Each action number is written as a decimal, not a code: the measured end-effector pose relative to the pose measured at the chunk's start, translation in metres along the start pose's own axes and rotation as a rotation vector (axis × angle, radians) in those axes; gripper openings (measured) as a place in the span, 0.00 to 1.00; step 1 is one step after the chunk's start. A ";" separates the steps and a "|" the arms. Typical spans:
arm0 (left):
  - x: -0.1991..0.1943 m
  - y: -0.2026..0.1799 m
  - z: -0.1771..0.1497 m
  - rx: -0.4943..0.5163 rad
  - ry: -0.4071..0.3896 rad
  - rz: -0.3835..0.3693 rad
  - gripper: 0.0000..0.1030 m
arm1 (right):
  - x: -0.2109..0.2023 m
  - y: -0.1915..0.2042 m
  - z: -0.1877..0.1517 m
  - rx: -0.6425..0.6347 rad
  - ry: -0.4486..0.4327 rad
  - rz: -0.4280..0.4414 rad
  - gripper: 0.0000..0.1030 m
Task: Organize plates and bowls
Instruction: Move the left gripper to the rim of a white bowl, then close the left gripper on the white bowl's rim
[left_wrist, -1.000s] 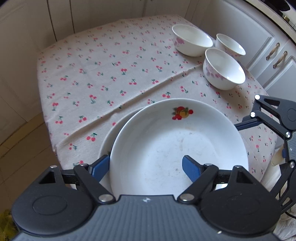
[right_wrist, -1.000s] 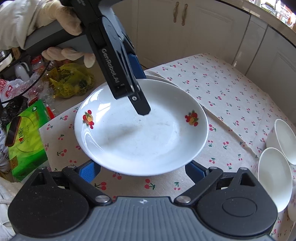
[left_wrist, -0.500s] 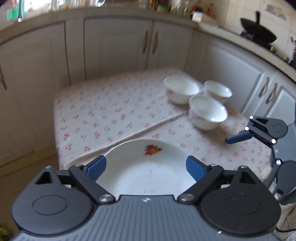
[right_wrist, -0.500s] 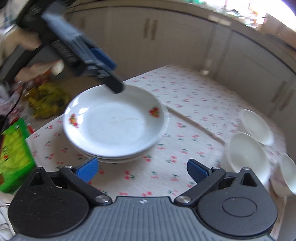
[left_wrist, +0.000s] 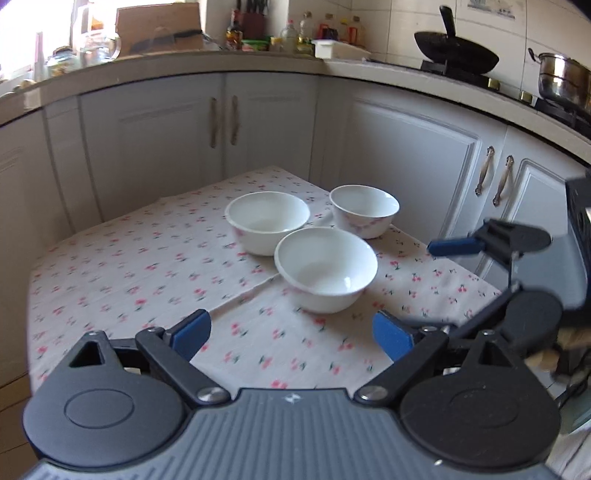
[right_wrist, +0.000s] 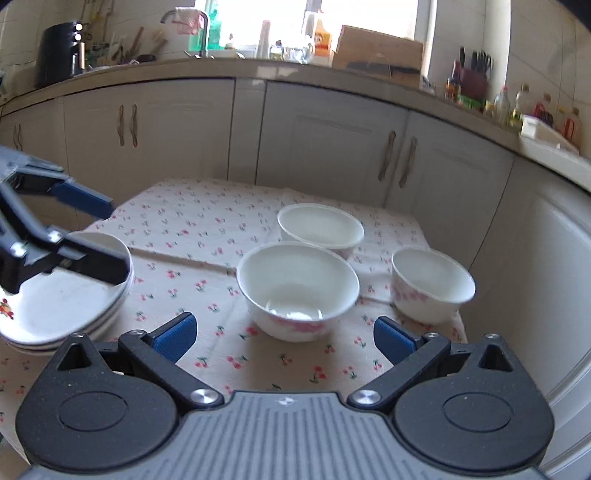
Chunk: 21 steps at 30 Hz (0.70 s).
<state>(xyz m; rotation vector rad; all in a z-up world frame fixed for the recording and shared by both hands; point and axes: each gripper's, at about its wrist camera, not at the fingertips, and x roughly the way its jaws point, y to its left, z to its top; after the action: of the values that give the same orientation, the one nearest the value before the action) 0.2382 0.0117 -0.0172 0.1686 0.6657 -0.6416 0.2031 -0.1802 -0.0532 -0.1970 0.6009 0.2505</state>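
Three white bowls stand close together on the cherry-print tablecloth (left_wrist: 129, 277): a near bowl (left_wrist: 327, 267), a far left bowl (left_wrist: 267, 221) and a far right bowl (left_wrist: 364, 210). My left gripper (left_wrist: 291, 334) hovers short of the near bowl, its jaws opening with nothing between them. In the right wrist view the same bowls show as near (right_wrist: 297, 288), far (right_wrist: 320, 225) and right (right_wrist: 432, 284). My right gripper (right_wrist: 283, 338) is open and empty, just in front of the near bowl. A stack of white plates (right_wrist: 55, 310) sits at the left, below the left gripper (right_wrist: 118, 240).
White cabinets (left_wrist: 406, 166) close in on the table's far and right sides. A wok (left_wrist: 456, 51) and a steel pot (left_wrist: 561, 81) stand on the counter. The cloth between the plate stack and the bowls is bare.
The plate that lay between both grippers now rests on the stack. Both grippers have let go, opened wider and swung from the plates toward the bowls.
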 end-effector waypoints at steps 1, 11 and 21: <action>0.007 -0.002 0.005 0.001 0.001 -0.001 0.92 | 0.004 -0.002 -0.002 0.001 0.003 -0.001 1.00; 0.089 -0.006 0.042 -0.026 0.108 -0.021 0.91 | 0.047 -0.014 -0.011 0.008 0.038 0.005 1.00; 0.136 -0.002 0.053 -0.002 0.182 -0.031 0.74 | 0.067 -0.017 -0.014 0.012 0.028 0.034 0.98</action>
<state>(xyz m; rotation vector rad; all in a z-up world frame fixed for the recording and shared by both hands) 0.3469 -0.0762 -0.0602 0.2174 0.8448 -0.6600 0.2539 -0.1880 -0.1018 -0.1790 0.6338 0.2768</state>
